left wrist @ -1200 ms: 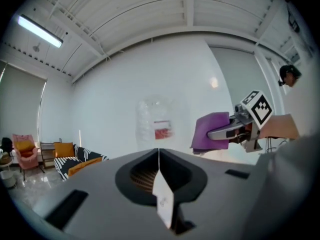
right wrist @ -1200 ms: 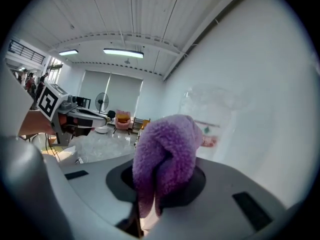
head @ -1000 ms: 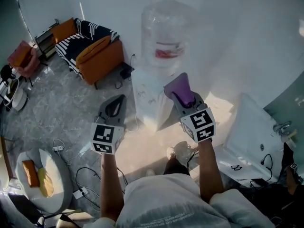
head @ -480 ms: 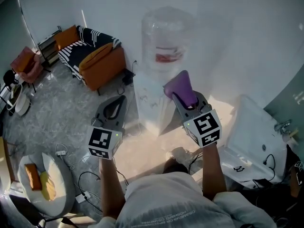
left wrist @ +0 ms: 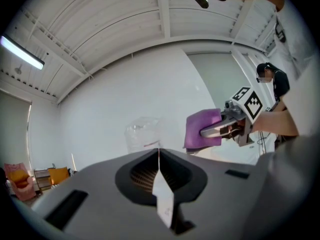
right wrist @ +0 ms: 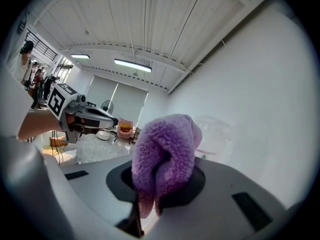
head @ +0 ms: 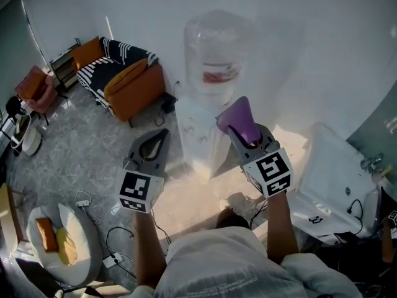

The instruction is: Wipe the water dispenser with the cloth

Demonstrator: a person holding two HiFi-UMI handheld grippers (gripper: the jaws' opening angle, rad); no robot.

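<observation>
By the wall (head: 310,36) on the floor (head: 87,148), tall white water dispenser (head: 193,135) with clear bottle (head: 214,51). Squeezed in right gripper (head: 244,132) jaws, fluffy purple cloth (head: 236,115); left gripper (head: 159,136) jaws closed, empty. Could tip bottle if pushed hard.

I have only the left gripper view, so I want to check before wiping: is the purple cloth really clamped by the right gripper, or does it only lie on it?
Observer: It is clamped. The right gripper view shows the cloth folded and bunched between the jaws of the right gripper, which are shut on it.
Operator: Where is it against the dispenser?
Observer: In the head view it is held up at the top right of the white water dispenser, just under the bottle. I cannot tell if it touches.
Operator: And where is my left gripper?
Observer: The head view shows the left gripper to the left of the dispenser's body, lower than the right one and not touching it.
</observation>
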